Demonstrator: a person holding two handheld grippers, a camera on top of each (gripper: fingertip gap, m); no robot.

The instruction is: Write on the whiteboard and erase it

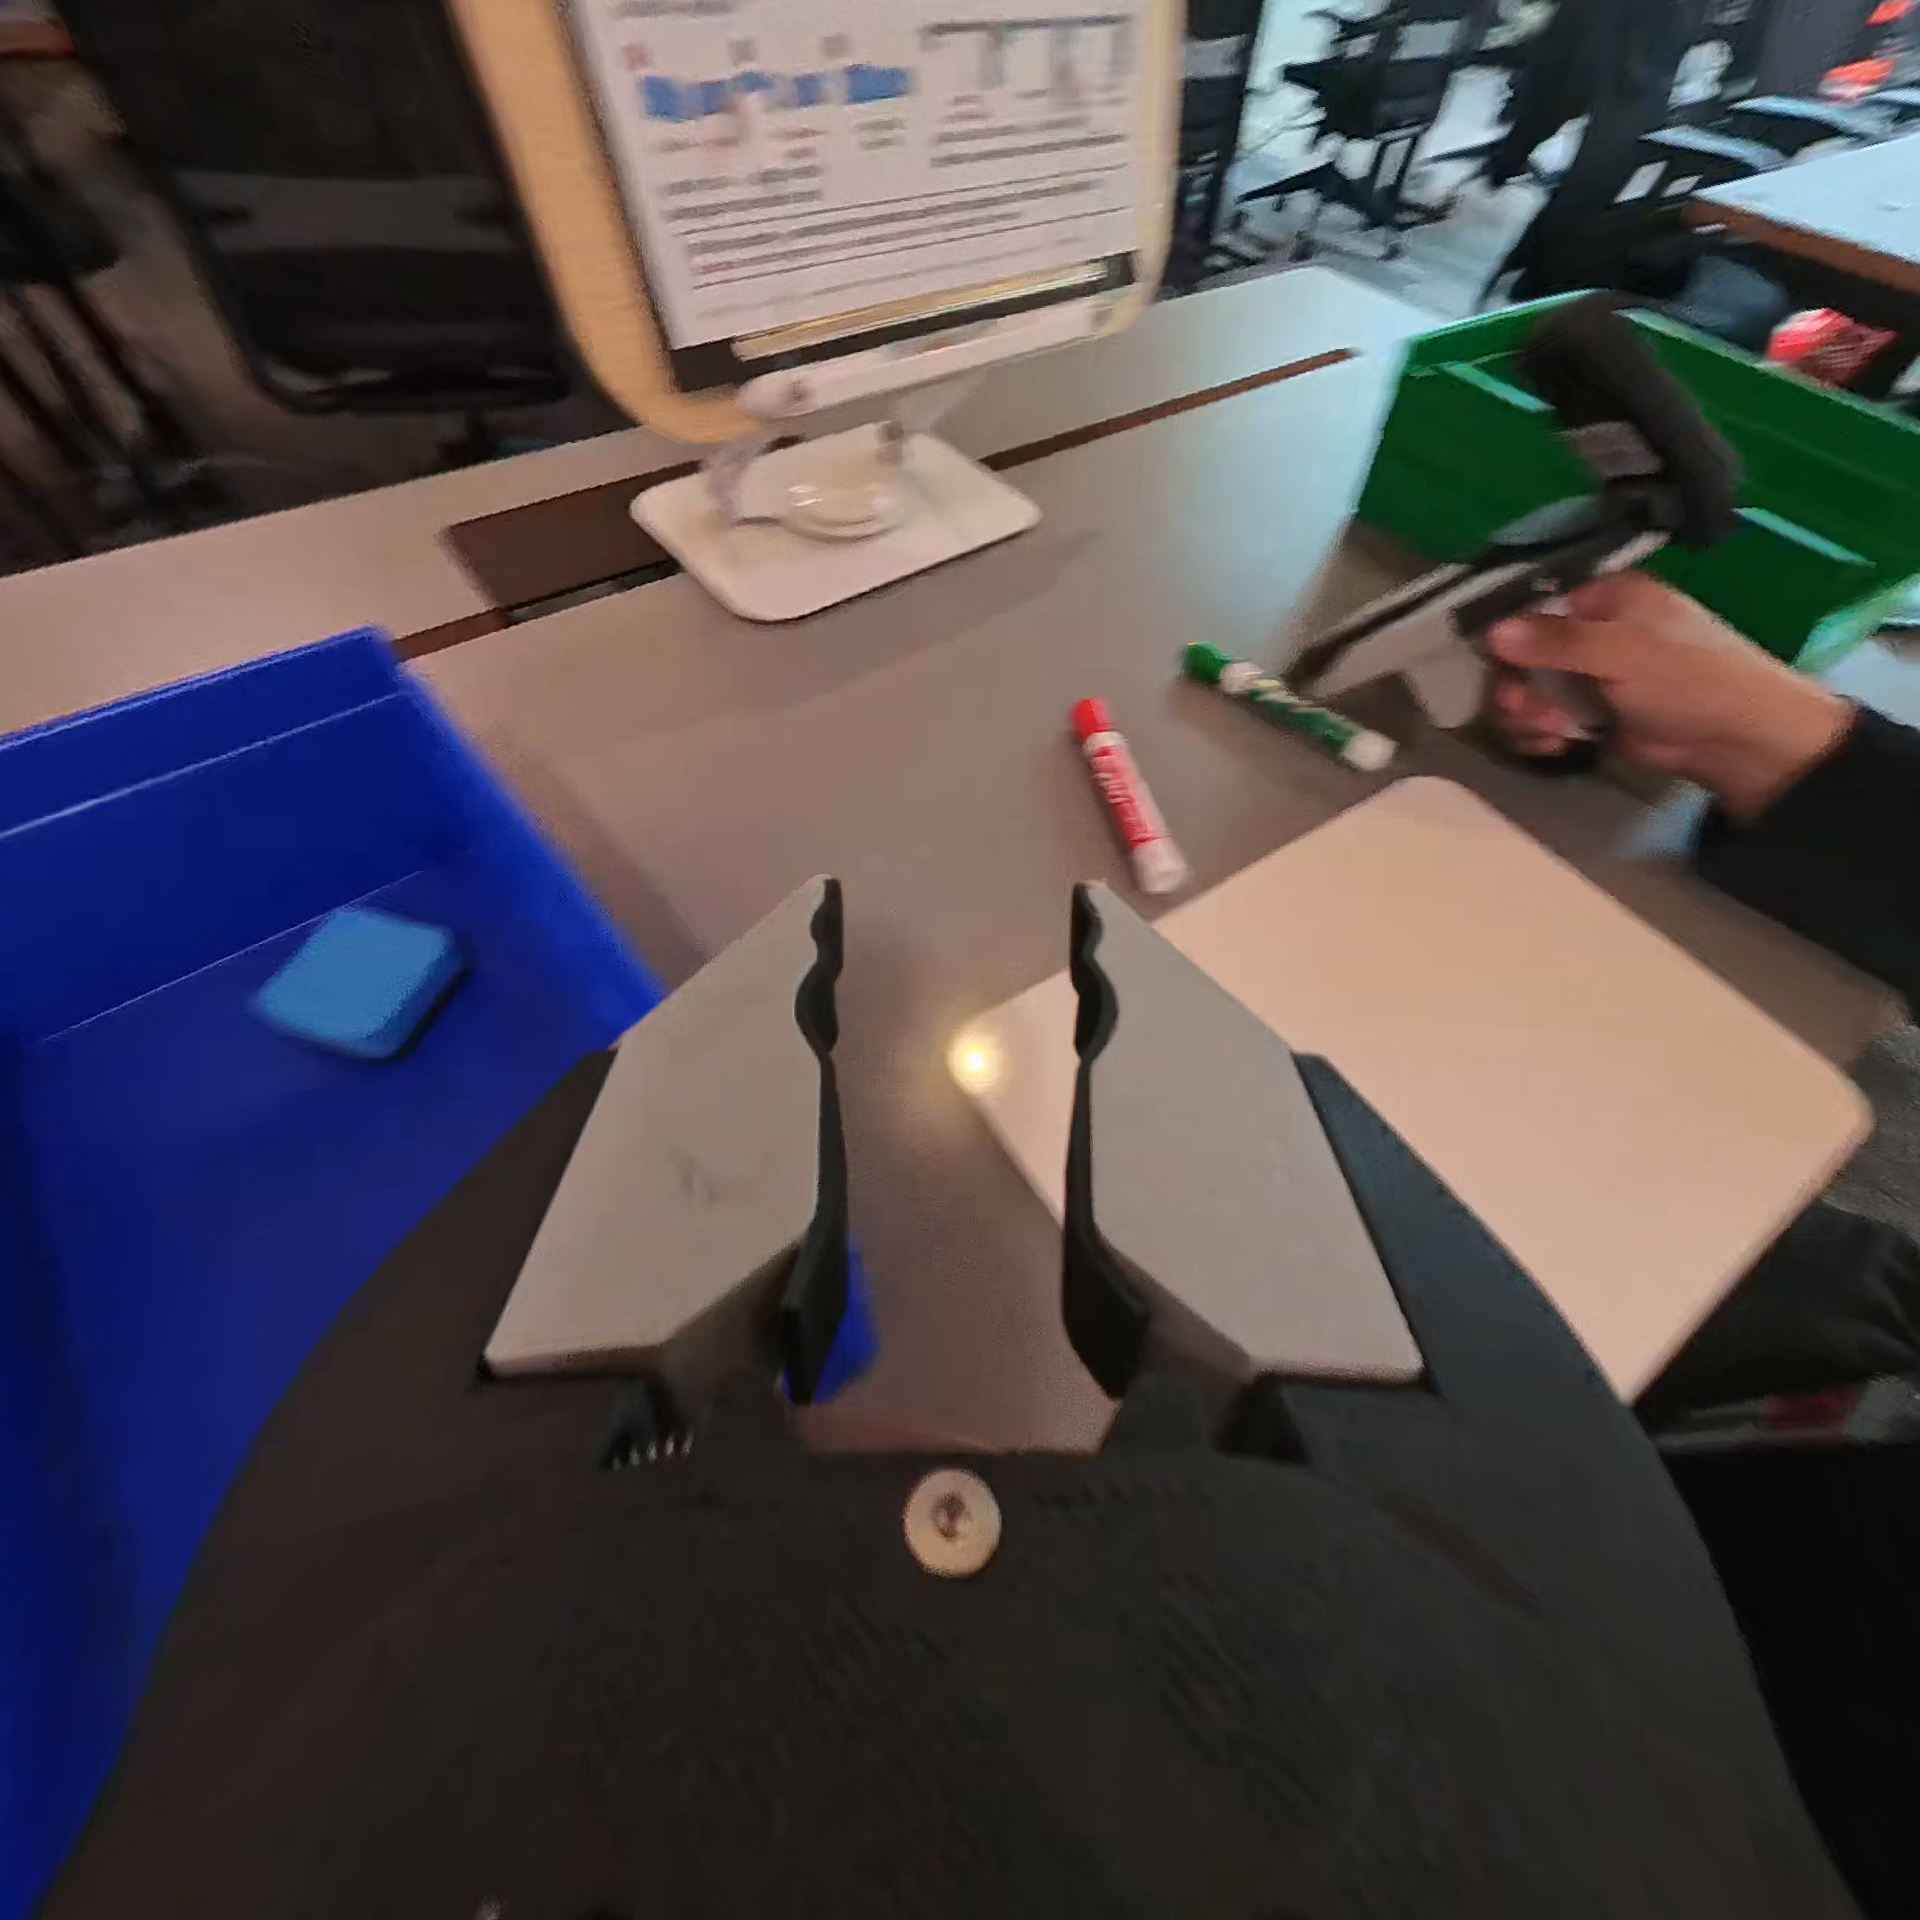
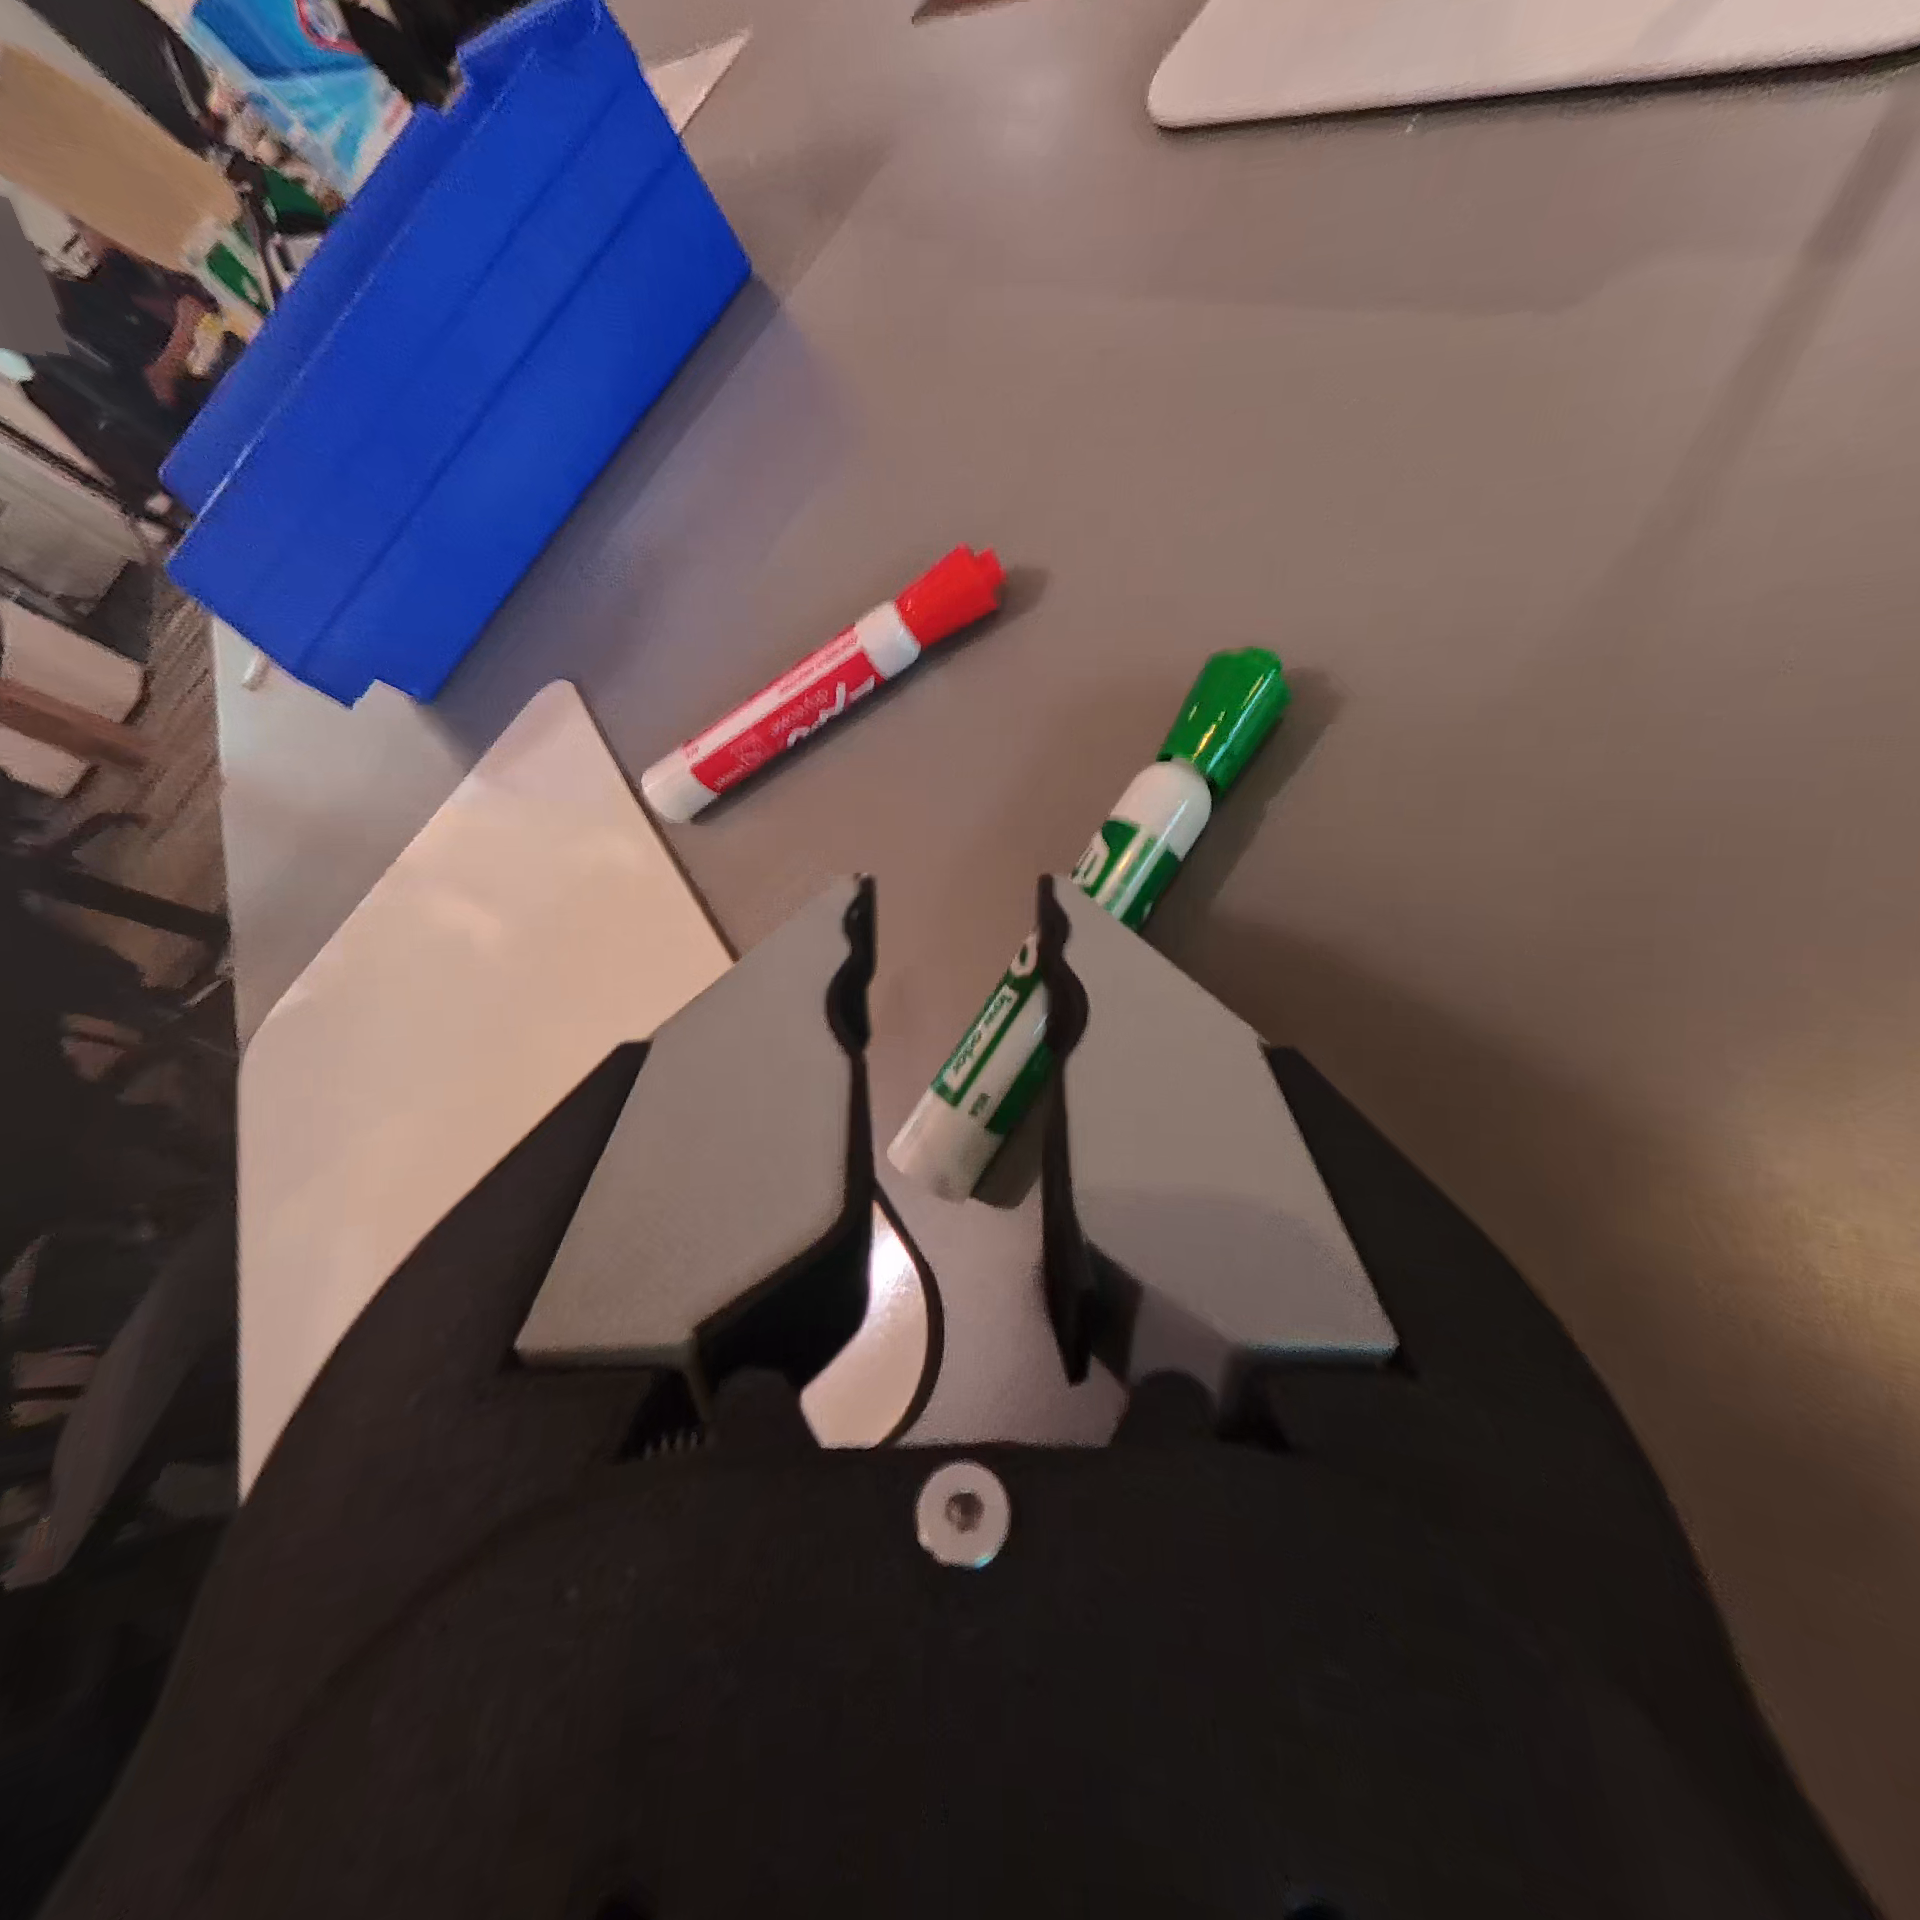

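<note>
A white whiteboard (image 1: 1475, 1039) lies flat on the grey table; it also shows in the right wrist view (image 2: 436, 987). A red marker (image 1: 1127, 810) and a green marker (image 1: 1288, 707) lie capped just beyond it. My left gripper (image 1: 954, 894) is open and empty above the whiteboard's near corner. My right gripper (image 2: 954, 883) is open over the green marker (image 2: 1164, 831). The marker lies on the table, slanting between the fingers and under the right finger (image 2: 1060, 956), with a gap to the left pad. The red marker (image 2: 821, 696) lies to its left. A blue eraser (image 1: 358, 982) sits in the blue bin (image 1: 208, 779).
The blue bin (image 2: 447, 343) stands left of the whiteboard. A green bin (image 1: 1766, 488) stands at the far right. A screen on a stand with a white base (image 1: 831, 530) is at the table's back. A hand (image 1: 1662, 686) holds the right gripper (image 1: 1314, 665). About 35 cm separates my left fingertips from my right.
</note>
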